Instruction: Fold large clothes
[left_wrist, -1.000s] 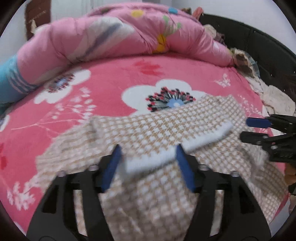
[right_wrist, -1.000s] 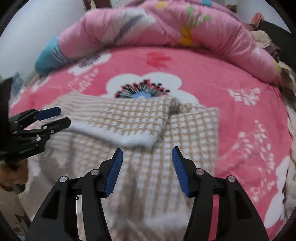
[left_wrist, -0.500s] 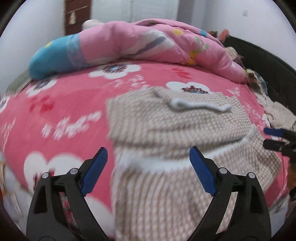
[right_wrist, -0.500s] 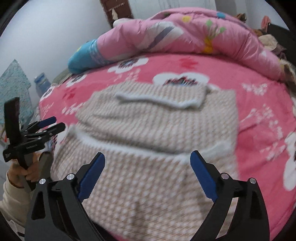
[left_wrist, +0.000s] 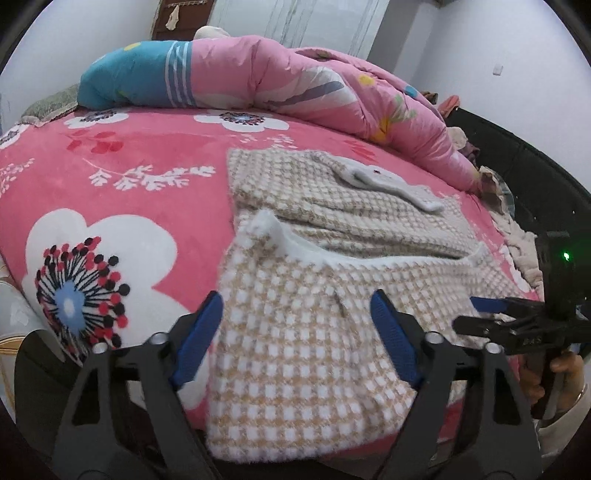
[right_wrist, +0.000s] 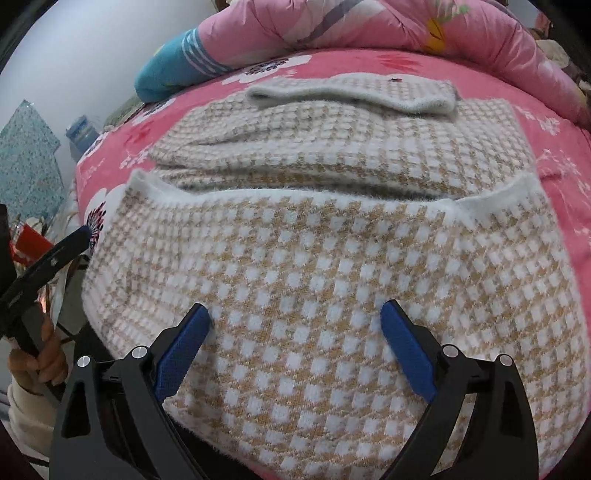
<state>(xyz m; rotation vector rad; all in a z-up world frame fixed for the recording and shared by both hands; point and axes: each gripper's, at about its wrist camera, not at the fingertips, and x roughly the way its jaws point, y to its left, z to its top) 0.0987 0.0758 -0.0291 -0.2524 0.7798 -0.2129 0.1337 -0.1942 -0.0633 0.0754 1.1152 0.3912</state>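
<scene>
The left gripper (left_wrist: 295, 325) sits low in its picture, jaws wide, just closing a bit (nothing pinched). The right gripper (right_wrist: 295, 328) stands wide open too.

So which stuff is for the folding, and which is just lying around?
For the folding:
- checked sweater, sleeve laid across its top
- left tongs, open over the sweater's near left part
- right tongs, open over the near part

Just lying around:
- pink quilt rolled at the back
- flowery bedspread
- heap of clothes at the bed's right edge

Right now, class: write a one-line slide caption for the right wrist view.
Open right gripper poised over a checked sweater part-folded on a pink flowered bedspread.
</scene>
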